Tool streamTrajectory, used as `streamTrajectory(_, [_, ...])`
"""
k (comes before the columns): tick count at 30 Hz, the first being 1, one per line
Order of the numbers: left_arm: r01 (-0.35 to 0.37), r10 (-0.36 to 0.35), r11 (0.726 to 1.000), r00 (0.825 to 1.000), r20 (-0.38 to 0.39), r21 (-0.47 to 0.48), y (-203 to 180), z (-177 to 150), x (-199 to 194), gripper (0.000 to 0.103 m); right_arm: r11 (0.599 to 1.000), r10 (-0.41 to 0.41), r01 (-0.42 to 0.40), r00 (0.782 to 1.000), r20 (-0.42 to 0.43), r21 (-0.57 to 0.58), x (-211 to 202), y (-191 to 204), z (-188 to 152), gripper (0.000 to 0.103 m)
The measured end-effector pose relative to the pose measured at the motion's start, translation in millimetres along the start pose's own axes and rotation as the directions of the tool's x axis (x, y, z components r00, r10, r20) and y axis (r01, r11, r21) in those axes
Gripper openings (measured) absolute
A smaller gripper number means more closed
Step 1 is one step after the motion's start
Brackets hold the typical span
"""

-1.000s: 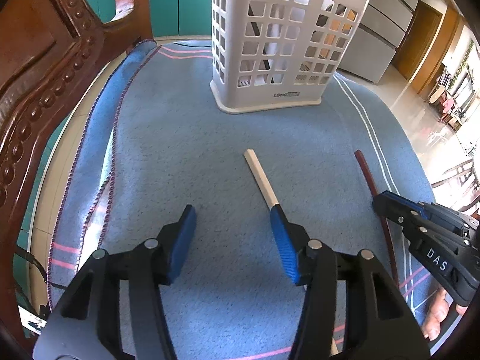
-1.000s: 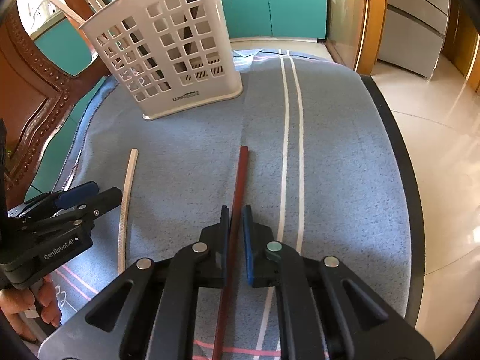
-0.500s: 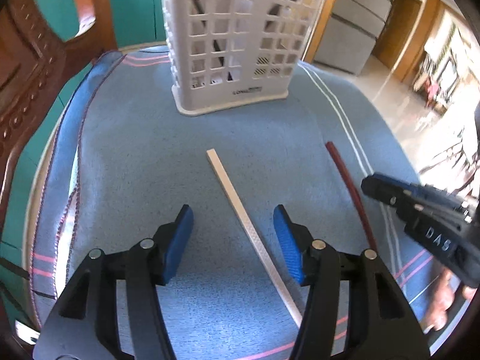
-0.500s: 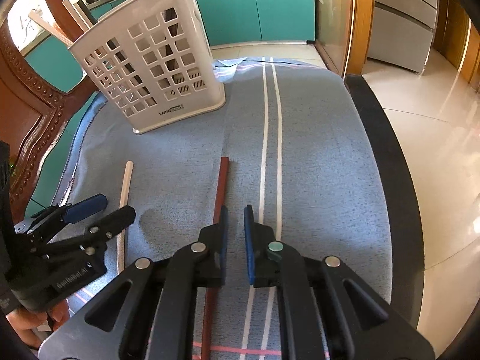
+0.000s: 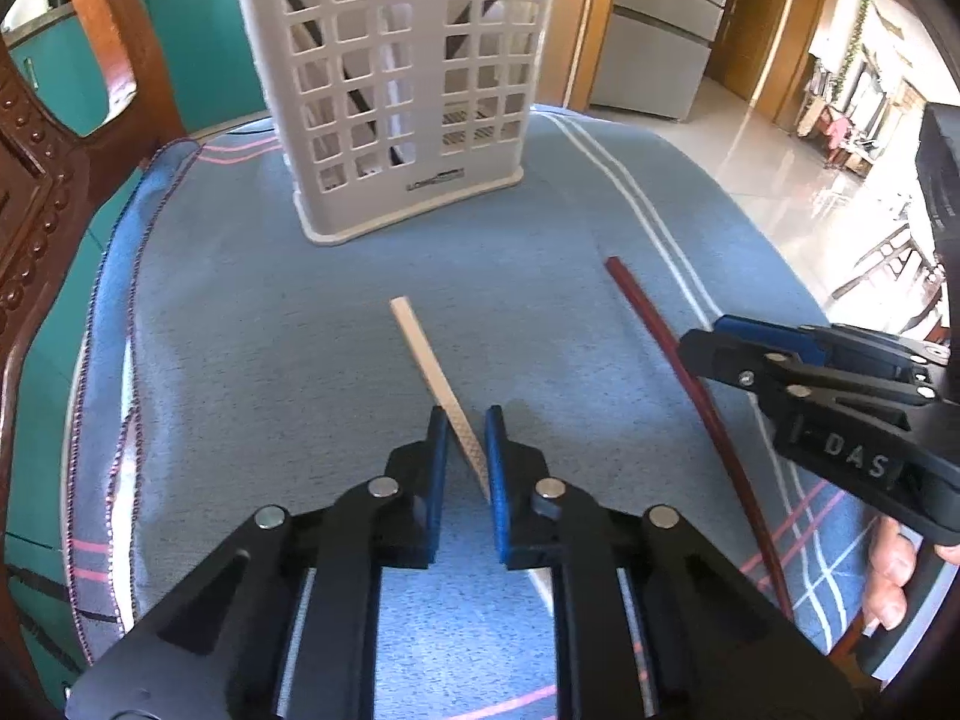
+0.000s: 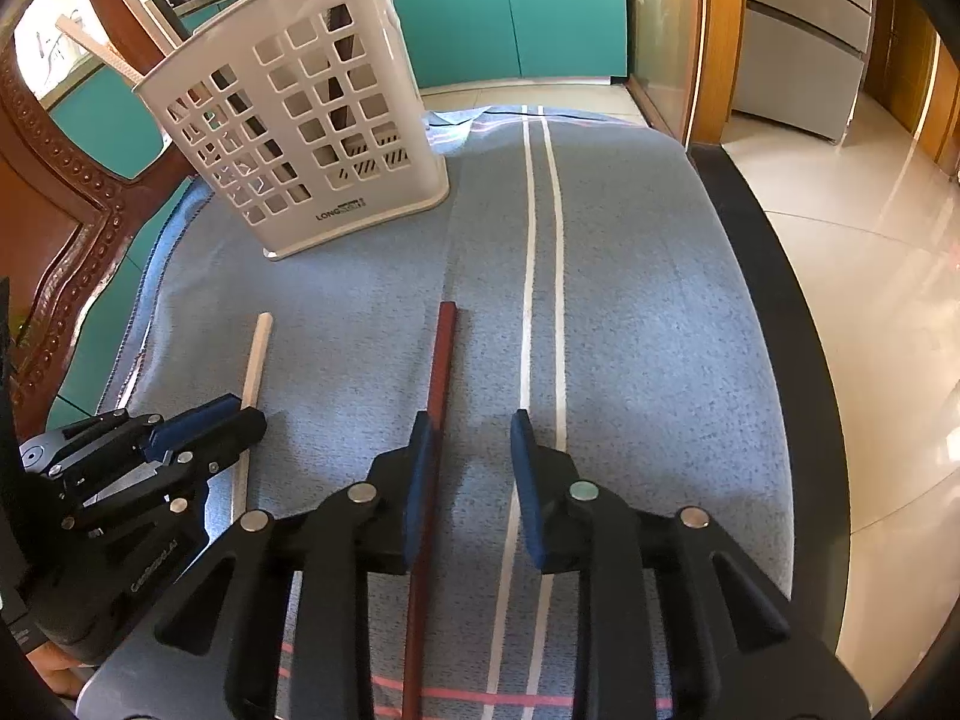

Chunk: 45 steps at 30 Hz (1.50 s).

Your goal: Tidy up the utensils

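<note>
A white chopstick [image 5: 420,348] lies on the blue cloth [image 5: 270,300], running back between my left gripper's [image 5: 465,414] jaws. Those jaws are closing and the blue pads pinch the stick, which crosses the narrow gap at a slant. To its right lies a dark red chopstick [image 5: 654,330]. In the right wrist view this red chopstick [image 6: 441,360] rests against the inner face of the left finger of my right gripper [image 6: 468,420]. Its jaws are opening and no pad presses on the stick. The white slotted basket [image 6: 312,120] stands upright at the back.
Several chopsticks [image 6: 90,42] stick out of the basket's top. A carved wooden chair back [image 5: 36,180] rises at the left edge of the cloth. The table's dark rim [image 6: 780,300] runs along the right, with tiled floor beyond. A person's fingers [image 5: 894,570] hold the right gripper.
My left gripper has shifted so that the white chopstick came between its jaws, and they have closed on it. My right gripper's jaws have parted from the red chopstick, which lies on the cloth.
</note>
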<state>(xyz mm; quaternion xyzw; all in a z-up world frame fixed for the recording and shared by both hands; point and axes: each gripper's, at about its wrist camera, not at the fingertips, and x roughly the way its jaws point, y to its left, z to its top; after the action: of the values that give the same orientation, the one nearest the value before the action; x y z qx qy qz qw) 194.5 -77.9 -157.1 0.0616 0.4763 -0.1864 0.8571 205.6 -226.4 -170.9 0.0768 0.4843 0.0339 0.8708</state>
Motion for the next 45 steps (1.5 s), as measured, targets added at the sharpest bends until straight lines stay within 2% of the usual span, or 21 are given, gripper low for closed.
streamTrajectory(2, [0.018,-0.018,1.000,1.000,0.001,0.008,-3,0,0,0.011,1.000,0.002,-0.002,1.000,-0.001,-0.001,0,-1,0,0.031])
streamTrajectory(8, [-0.030,0.030,0.999,1.000,-0.004,-0.014,5,1,3,0.012,1.000,-0.004,0.004,1.000,-0.005,-0.011,2,2,0,0.033])
streamTrajectory(10, [-0.056,0.056,0.998,0.998,-0.006,-0.028,8,1,4,0.020,1.000,-0.011,0.010,1.000,-0.005,-0.023,5,6,3,0.033])
streamTrajectory(12, [-0.088,0.087,0.996,0.996,-0.007,-0.035,10,1,5,0.022,0.999,-0.031,0.031,0.999,-0.009,-0.039,8,9,6,0.033])
streamTrajectory(15, [-0.154,0.154,0.988,0.988,-0.007,-0.024,11,1,5,0.039,0.998,-0.033,0.033,0.999,-0.001,-0.059,9,16,9,0.033])
streamTrajectory(16, [-0.159,0.159,0.987,0.987,-0.009,-0.026,12,1,5,0.041,0.997,-0.034,0.034,0.999,0.001,-0.065,9,17,10,0.033])
streamTrajectory(22, [-0.149,0.148,0.988,0.989,-0.021,-0.047,18,4,5,0.043,0.994,-0.044,0.044,0.999,0.002,-0.095,15,27,12,0.036])
streamTrajectory(32, [-0.128,0.126,0.988,0.992,-0.028,-0.087,28,6,6,0.048,0.976,-0.122,0.120,0.993,0.002,-0.184,29,43,18,0.042])
streamTrajectory(33, [-0.125,0.123,0.988,0.992,-0.027,-0.090,30,6,6,0.046,0.976,-0.119,0.116,0.993,-0.003,-0.186,31,44,19,0.038])
streamTrajectory(34, [-0.125,0.123,0.988,0.992,-0.026,-0.093,32,3,4,0.043,0.977,-0.107,0.103,0.994,-0.010,-0.189,31,44,20,0.028])
streamTrajectory(35, [-0.126,0.124,0.987,0.992,-0.025,-0.098,33,4,4,0.040,0.977,-0.101,0.097,0.995,-0.014,-0.190,31,45,21,0.023])
streamTrajectory(36, [-0.127,0.125,0.987,0.992,-0.024,-0.101,36,2,2,0.030,0.978,-0.092,0.087,0.996,-0.020,-0.189,31,45,21,0.012])
streamTrajectory(37, [-0.123,0.122,0.986,0.992,-0.021,-0.108,38,2,1,0.017,0.980,-0.073,0.066,0.997,-0.029,-0.186,31,45,22,0.009])
streamTrajectory(38, [-0.119,0.117,0.986,0.993,-0.019,-0.118,41,2,1,0.010,0.982,-0.063,0.056,0.997,-0.034,-0.183,31,45,23,0.008])
streamTrajectory(40, [-0.106,0.105,0.985,0.994,-0.016,-0.135,49,0,-3,0.007,0.987,-0.021,0.014,0.999,-0.045,-0.161,29,42,23,0.007])
streamTrajectory(42, [-0.088,0.088,0.984,0.996,-0.003,-0.154,53,-1,-8,0.007,0.989,0.022,-0.027,0.999,-0.036,-0.145,21,39,21,0.007])
streamTrajectory(45, [-0.051,0.064,0.982,0.996,0.068,-0.180,61,0,-31,0.007,0.988,0.067,-0.063,0.997,0.026,-0.139,-5,36,23,0.007])
